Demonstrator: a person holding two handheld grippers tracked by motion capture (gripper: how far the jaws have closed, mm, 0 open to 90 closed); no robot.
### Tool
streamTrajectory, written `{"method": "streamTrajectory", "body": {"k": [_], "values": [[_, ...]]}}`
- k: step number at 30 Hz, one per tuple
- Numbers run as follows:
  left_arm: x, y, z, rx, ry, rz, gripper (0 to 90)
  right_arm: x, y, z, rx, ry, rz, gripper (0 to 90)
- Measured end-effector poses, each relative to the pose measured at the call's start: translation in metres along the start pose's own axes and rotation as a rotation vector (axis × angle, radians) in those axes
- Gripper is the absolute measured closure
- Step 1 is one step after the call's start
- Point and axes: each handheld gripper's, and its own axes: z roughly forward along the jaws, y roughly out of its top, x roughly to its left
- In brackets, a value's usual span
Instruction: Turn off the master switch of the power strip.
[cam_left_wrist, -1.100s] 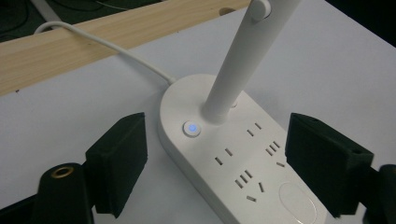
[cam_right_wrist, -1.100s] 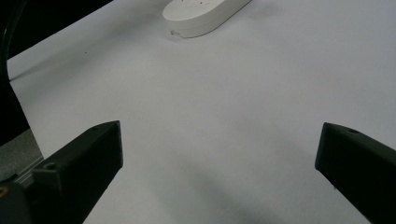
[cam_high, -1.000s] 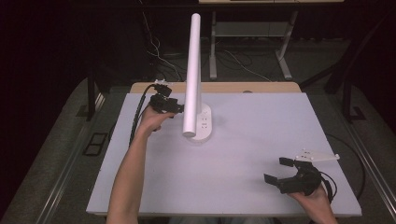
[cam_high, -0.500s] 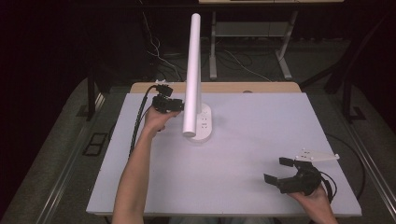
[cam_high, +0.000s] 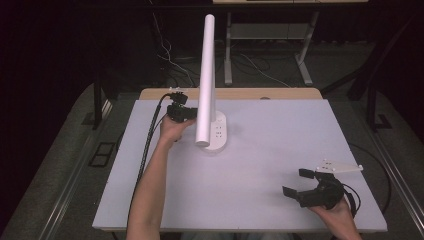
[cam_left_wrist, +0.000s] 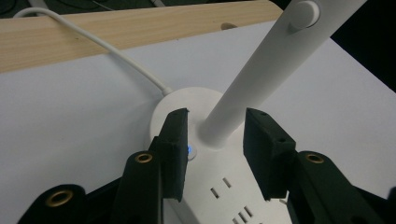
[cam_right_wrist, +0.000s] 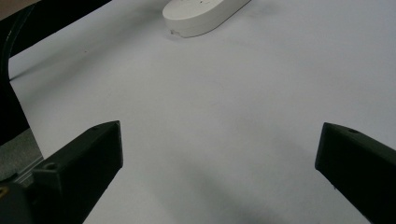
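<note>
Left tool (cam_left_wrist: 215, 142), jaws parted, is held astride the foot of a white lamp stem (cam_left_wrist: 261, 77), beside a small lit blue button (cam_left_wrist: 189, 150). Contact cannot be told. Lamp base (cam_high: 218, 136), with sockets moulded in, is set at the table's (cam_high: 280, 145) far left, its cord (cam_left_wrist: 93, 39) trailing over the wooden edge. Rigid, smooth plastic is judged likely; the low stem seems the surest hold. Right tool (cam_high: 299, 184) is held released near the front right corner.

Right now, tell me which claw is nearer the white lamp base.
Left. The left claw hangs open right over the lamp base, its jaws either side of the stem. The right claw sits open far off, near the table's front right corner.
</note>
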Motion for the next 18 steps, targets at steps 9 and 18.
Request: {"method": "streamTrajectory", "body": {"k": [9, 18], "values": [[0.003, -0.004, 0.009, 0.000, 0.006, -0.036, 73.4, -0.001, 0.000, 0.000, 0.001, -0.001, 0.001, 0.1], [0.006, -0.008, 0.017, 0.000, 0.025, -0.084, 85.9, -0.001, 0.000, -0.001, 0.004, -0.001, 0.005, 0.1]]}}
